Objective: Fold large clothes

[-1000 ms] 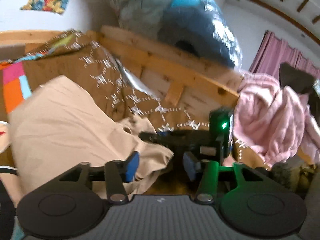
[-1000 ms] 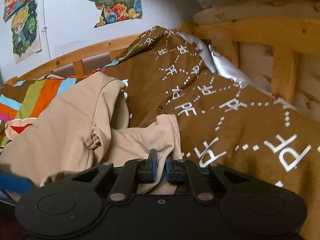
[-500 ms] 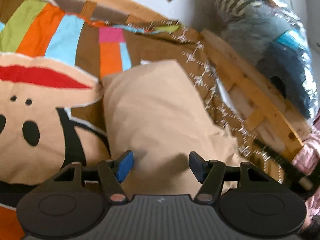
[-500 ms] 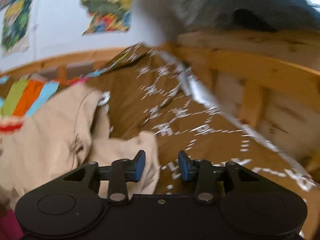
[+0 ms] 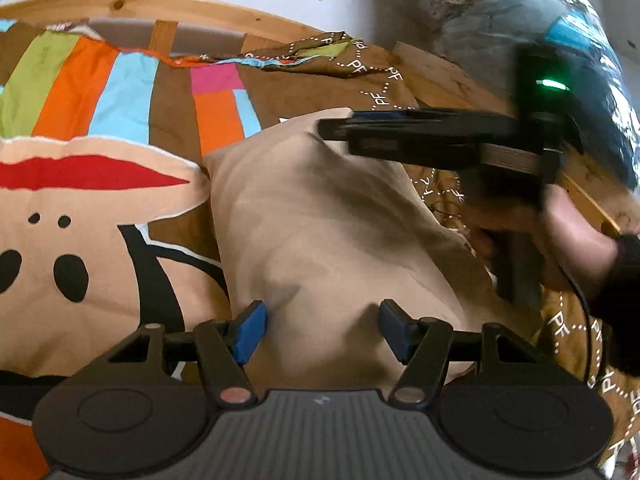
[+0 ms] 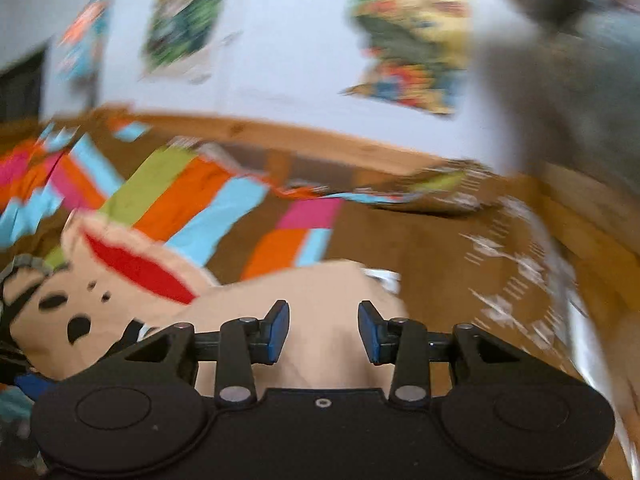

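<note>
A beige garment (image 5: 320, 216) lies in a rumpled heap on the bed and fills the middle of the left wrist view. My left gripper (image 5: 322, 332) hovers over its near edge, open, and its blue pads touch nothing. My right gripper (image 5: 336, 128) reaches in side-on from the right over the garment's far corner, held by a hand (image 5: 568, 232). The right wrist view is blurred by motion. In it my right gripper (image 6: 323, 332) stands open above the beige garment (image 6: 320, 288) with nothing between its pads.
Under the garment is a colourful patchwork bedspread (image 5: 100, 240) with a cartoon face. A brown blanket (image 5: 568, 328) with white letters lies to the right. The wooden bed frame (image 5: 160, 4) runs behind, with a plastic-wrapped bundle (image 5: 500, 20) on it. Posters (image 6: 408, 40) hang on the wall.
My right gripper opened, let go of the beige fold, and swung up and to the left. My left gripper turned from the headboard toward the bedspread and dipped over the garment.
</note>
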`<state>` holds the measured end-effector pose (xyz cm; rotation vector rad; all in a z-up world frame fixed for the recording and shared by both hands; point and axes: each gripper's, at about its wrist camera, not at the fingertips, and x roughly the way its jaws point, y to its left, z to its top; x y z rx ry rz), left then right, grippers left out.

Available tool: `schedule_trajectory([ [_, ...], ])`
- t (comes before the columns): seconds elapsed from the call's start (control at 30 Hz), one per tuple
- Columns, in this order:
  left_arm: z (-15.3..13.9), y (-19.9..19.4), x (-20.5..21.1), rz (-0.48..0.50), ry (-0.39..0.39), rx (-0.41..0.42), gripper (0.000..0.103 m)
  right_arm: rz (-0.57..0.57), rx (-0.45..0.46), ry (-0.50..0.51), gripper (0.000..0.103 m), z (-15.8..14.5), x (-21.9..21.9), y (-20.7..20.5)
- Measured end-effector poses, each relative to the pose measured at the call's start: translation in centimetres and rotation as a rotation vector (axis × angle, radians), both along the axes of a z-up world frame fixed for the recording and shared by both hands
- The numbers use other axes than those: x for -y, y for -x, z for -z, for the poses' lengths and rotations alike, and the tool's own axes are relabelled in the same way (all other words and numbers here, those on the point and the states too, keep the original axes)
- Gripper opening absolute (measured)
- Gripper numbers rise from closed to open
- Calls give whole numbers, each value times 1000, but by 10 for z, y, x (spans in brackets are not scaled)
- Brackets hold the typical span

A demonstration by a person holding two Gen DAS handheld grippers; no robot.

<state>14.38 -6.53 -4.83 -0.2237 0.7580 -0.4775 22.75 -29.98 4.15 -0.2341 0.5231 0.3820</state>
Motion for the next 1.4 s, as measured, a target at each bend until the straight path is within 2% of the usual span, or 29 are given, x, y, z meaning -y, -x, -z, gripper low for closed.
schedule_trajectory([
  [0.13,3,-2,-1,6,9,8,65,-72,-14,87,40,15,-38,-32],
  [0.2,5,-1,0,13,5,19,65,-76,-60,138,41,36,-41,-43],
  [0.3,7,3,8,28,-33,64,65,-43,-129,76,41,69,-32,-46],
  [0.43,9,4,9,27,-36,79,66,-20,-102,7,41,90,-21,-42],
  [0.57,3,0,1,29,-2,28,67,-8,-114,-13,42,91,-18,-44],
  [0.63,-4,0,-11,14,52,-18,71,11,-124,-27,42,85,-15,-41],
  [0.7,-10,3,-26,-30,111,-24,81,30,-114,-55,47,73,-7,-32],
  [0.77,-15,4,-38,-82,142,-27,85,59,-110,-110,52,63,8,-19],
  [0.9,-8,-6,-42,-130,98,-88,85,109,-88,-159,52,49,31,25],
  [0.97,-2,-11,-37,-130,58,-139,86,114,-68,-168,52,41,32,51],
  [1.03,3,-12,-36,-134,61,-164,87,113,-47,-165,53,38,27,72],
  [1.17,8,-13,-32,-129,53,-192,88,142,-62,-83,54,57,13,96],
  [1.3,10,-12,-28,-120,46,-199,89,218,-117,-217,56,77,27,102],
  [1.4,13,-12,-27,-124,48,-203,92,216,-106,-218,56,83,26,104],
])
